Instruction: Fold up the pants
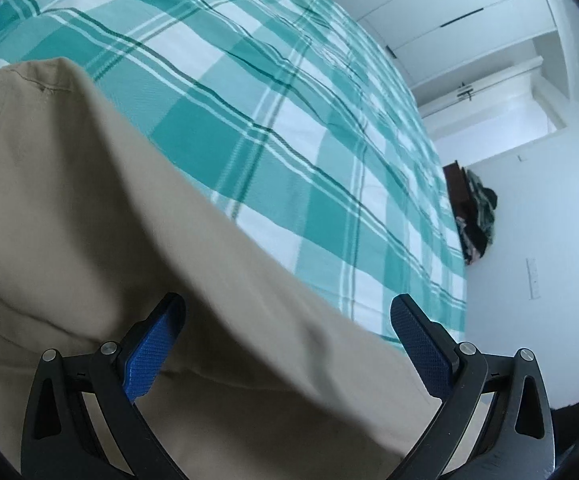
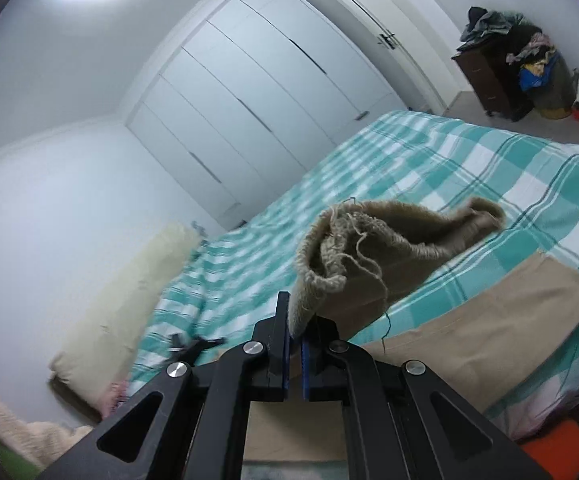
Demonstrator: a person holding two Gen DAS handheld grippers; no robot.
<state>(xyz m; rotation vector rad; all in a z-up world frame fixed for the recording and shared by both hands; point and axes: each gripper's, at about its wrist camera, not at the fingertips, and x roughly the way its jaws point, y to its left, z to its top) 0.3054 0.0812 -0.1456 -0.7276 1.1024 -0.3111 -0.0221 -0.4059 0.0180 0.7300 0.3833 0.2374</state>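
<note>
The right gripper (image 2: 295,344) has its jaws pinched together on the frayed hem (image 2: 329,264) of the khaki pants (image 2: 489,320), lifting that ragged, thread-trailing leg end above the bed; the rest of the smooth woven cloth lies flat on the teal-and-white plaid bedspread (image 2: 469,160). The left gripper (image 1: 287,332) stands spread wide, its blue knurled pads (image 1: 421,340) on either side of the pants over the bed, clamping nothing. A cream pillow (image 2: 129,280) lies beside the wall. A dark cabinet (image 2: 485,76) heaped with clothes stands beyond the white wardrobe doors (image 2: 257,96).
</note>
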